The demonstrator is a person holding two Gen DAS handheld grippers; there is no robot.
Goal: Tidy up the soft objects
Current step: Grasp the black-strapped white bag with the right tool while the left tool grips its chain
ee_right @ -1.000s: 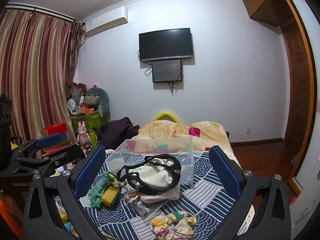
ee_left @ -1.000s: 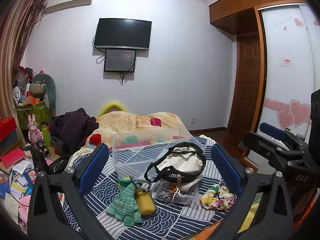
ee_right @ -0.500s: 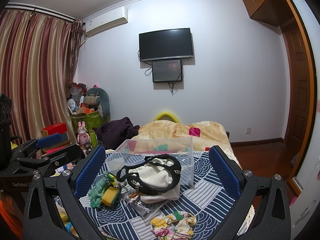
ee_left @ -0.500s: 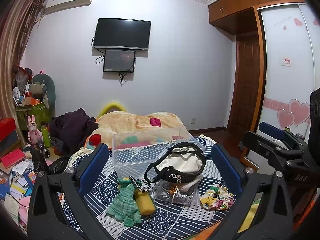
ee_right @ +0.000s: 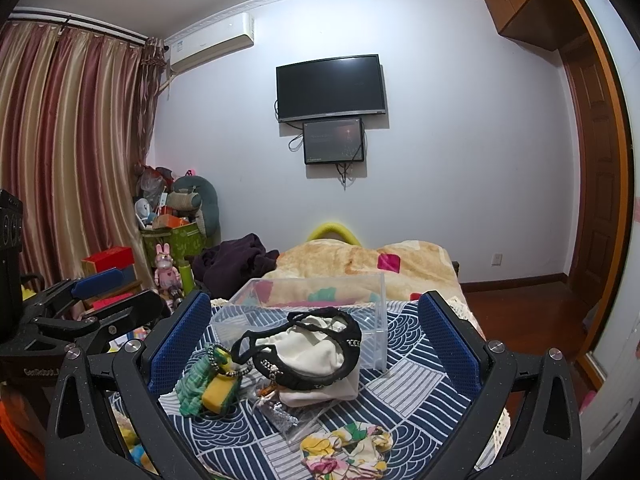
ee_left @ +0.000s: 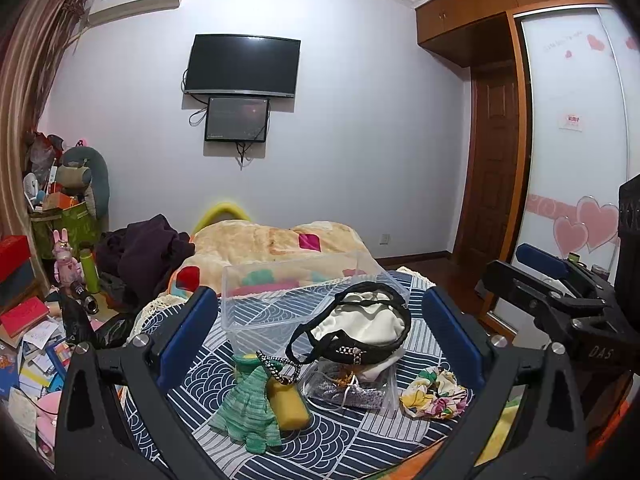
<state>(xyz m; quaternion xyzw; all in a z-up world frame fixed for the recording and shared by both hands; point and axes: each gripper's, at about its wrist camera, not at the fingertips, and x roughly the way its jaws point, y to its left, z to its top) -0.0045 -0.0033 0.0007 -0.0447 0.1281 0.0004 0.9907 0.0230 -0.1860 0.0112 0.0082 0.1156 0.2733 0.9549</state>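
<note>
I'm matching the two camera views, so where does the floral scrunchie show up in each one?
Left wrist: the scrunchie lies lower right on the bedspread, right of the plastic pouch.
Right wrist: the scrunchie lies bottom centre, nearest the camera.
Shared landmark: the clear bin stands behind the pile in both.

A black television (ee_left: 242, 65) hangs on the wall above a smaller screen (ee_left: 237, 119), and striped curtains (ee_right: 60, 160) perhaps cover a window.

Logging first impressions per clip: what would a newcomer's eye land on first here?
A heap of soft things on the blue patterned bedspread: a white cloth pouch ringed by a black strap, a green knitted piece, a floral scrunchie. Behind them stands a clear plastic box, under a black wall television.
</note>
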